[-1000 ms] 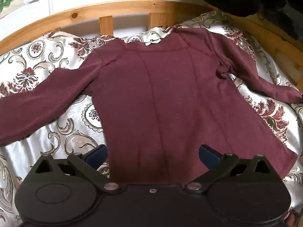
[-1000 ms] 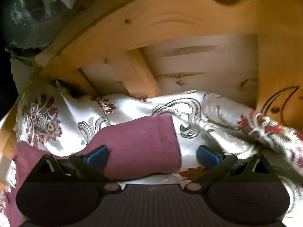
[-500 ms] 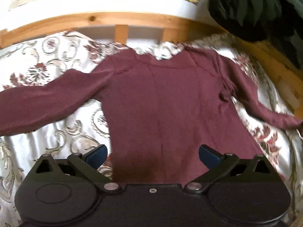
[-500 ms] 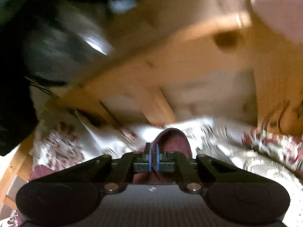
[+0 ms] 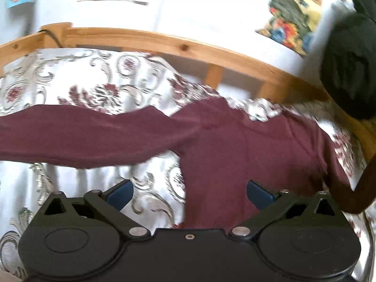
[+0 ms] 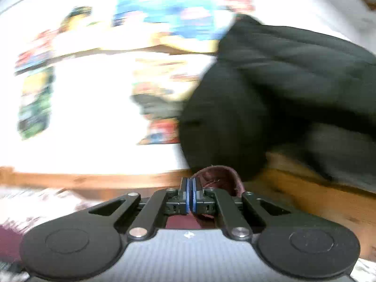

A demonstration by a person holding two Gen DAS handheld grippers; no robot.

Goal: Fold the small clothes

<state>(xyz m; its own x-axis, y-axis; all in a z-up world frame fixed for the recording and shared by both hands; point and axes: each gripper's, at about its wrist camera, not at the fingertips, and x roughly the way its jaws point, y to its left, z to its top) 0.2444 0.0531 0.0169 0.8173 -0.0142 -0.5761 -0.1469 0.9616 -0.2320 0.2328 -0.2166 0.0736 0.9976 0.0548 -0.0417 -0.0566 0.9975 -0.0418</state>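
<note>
Left hand-held gripper (image 5: 189,193): jaws wide, empty, above the maroon long-sleeved shirt (image 5: 246,155) spread mid-frame on the floral bedspread (image 5: 98,89). Right hand-held gripper (image 6: 189,195): clamped on the shirt's sleeve cuff (image 6: 217,176), lower centre.

Soft daylight is filling both pictures. In the left wrist view the white wall (image 5: 211,11) is glowing bright, and the flowery bed cover (image 5: 70,82) is catching light too. The dark red shirt (image 5: 235,145) is looking smeary, and the cover's pattern is blurring into streaks. The wooden rail (image 5: 164,40) is bending like a bow because the round lens is curving things near the edges, and the corners are going dark. The right wrist view is much blurrier. The wall posters (image 6: 164,16) are smearing into color patches, the wall is washing out to plain white, and the black jacket (image 6: 282,94) is showing almost no detail. Only the right gripper (image 6: 189,195) is looking sharp.
</note>
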